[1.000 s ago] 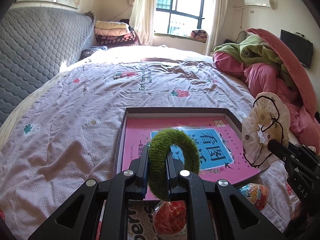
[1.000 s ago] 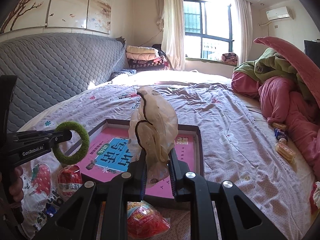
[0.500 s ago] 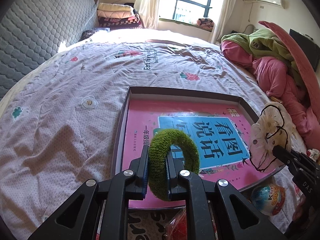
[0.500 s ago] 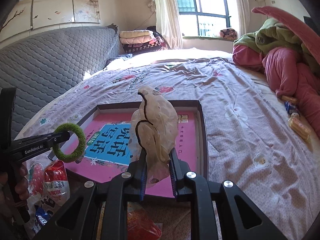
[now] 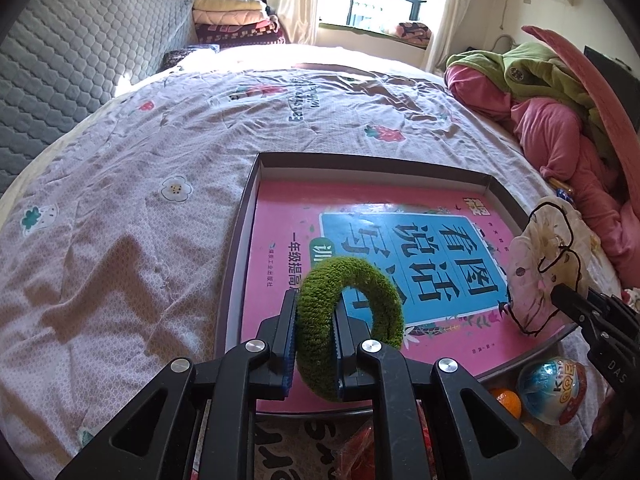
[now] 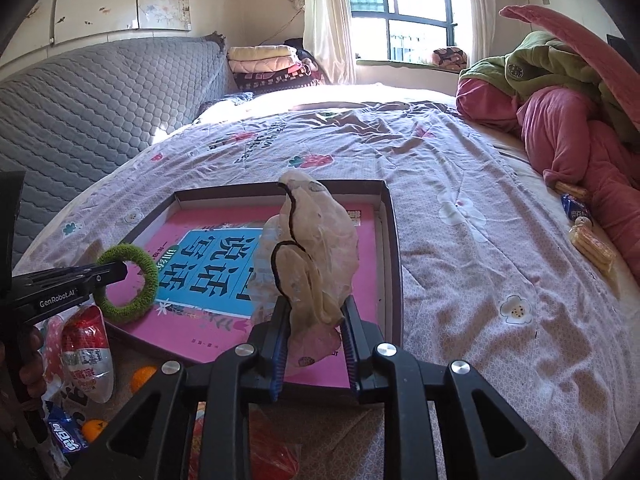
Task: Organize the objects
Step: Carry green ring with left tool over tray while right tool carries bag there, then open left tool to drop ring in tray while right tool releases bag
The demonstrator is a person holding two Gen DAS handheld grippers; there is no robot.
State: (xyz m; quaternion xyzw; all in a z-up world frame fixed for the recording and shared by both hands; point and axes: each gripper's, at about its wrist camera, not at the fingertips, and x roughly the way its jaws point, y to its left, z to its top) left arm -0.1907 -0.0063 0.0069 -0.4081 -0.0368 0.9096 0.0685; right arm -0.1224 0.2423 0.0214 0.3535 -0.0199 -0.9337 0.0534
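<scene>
My left gripper [image 5: 315, 322] is shut on a green fuzzy hair ring [image 5: 348, 324] and holds it above the near left corner of a shallow dark box [image 5: 360, 162] with a pink book [image 5: 360, 232] inside. The ring also shows in the right wrist view [image 6: 128, 288]. My right gripper [image 6: 314, 320] is shut on a cream sheer scrunchie with a black edge [image 6: 316, 248], held over the box's near right part [image 6: 394, 256]. The scrunchie shows in the left wrist view [image 5: 548, 268].
The box lies on a lilac bedspread [image 5: 120, 200]. Snack packets [image 6: 86, 352], small oranges [image 6: 144, 376] and a round toy egg [image 5: 552, 388] lie in front of the box. Pink and green bedding [image 6: 568, 92] is piled at right; wrapped snacks [image 6: 592, 240] lie beside it.
Both grippers have moved forward and down toward the box, each still holding its item. The box looks larger and closer in both views.
</scene>
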